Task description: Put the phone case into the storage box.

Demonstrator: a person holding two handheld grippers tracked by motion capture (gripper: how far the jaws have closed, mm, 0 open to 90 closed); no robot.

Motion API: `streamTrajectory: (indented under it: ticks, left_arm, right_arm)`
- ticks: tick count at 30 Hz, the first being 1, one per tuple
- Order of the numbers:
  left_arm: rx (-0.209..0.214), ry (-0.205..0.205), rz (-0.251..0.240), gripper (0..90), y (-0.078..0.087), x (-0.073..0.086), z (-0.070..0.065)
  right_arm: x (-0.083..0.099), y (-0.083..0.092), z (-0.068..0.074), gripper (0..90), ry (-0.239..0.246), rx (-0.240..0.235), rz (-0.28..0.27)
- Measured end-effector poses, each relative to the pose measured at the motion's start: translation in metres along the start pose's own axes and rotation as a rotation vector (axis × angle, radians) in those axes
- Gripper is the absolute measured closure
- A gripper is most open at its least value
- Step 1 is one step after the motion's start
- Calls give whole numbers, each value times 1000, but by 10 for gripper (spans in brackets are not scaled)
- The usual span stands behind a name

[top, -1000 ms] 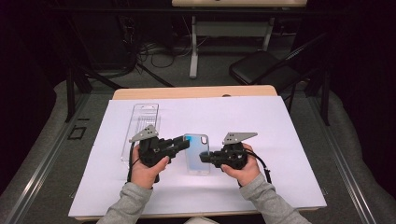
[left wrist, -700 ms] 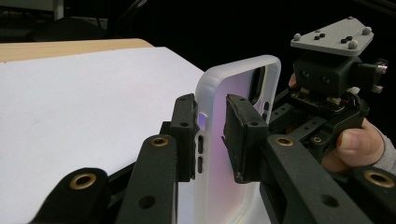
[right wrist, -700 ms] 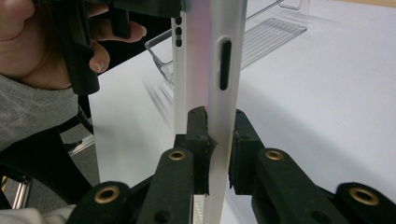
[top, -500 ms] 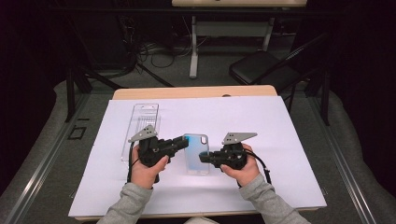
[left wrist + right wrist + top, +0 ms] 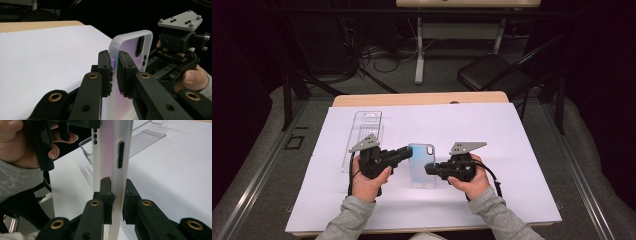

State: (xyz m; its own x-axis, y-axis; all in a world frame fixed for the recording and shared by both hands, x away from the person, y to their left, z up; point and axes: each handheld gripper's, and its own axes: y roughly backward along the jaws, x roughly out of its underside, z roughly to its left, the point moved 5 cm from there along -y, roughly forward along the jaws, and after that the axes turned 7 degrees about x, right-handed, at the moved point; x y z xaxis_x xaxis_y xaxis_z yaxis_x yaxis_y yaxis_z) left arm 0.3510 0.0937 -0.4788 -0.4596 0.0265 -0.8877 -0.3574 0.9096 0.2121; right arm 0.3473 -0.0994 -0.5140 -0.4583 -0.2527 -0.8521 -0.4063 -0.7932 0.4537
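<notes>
You have the phone case (image 5: 421, 164) pinched by its two long rims above the white sheet (image 5: 512, 150), your left gripper (image 5: 406, 152) having just closed on one and your right gripper (image 5: 430, 169) clamping the other, so hold lightly, since it looks light, bendy and slick

Phone case (image 5: 421, 165) sits mid-sheet on the white sheet (image 5: 512, 135), which covers most of the table (image 5: 422, 98). Left gripper (image 5: 408, 151) on the case's left edge, right gripper (image 5: 430, 169) on its right edge. Clear plastic package (image 5: 364, 135) lies left of the case, behind the left hand (image 5: 368, 182). Chair (image 5: 492, 75) beyond the table's far edge, right side.
</notes>
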Motion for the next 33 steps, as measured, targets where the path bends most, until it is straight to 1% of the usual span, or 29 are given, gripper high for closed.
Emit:
streamTrajectory:
  ticks: [3, 10, 18, 29, 33]
  left_arm:
    - [-3, 3, -2, 827, 0, 0, 0]
    - [-3, -1, 6, 832, 1, 0, 0]
    - [-2, 3, 16, 834, 1, 1, 1]
    - [5, 11, 29, 835, 1, 1, 1]
    - [9, 14, 43, 835, 1, 1, 2]
  right_arm:
    - [0, 0, 0, 814, -9, -7, 0]
    - [0, 0, 0, 814, -9, -12, 3]
    - [1, 0, -1, 814, -3, -12, 15]
    - [0, 0, -1, 814, -4, -17, 15]
    - [1, 0, -2, 814, 1, -19, 22]
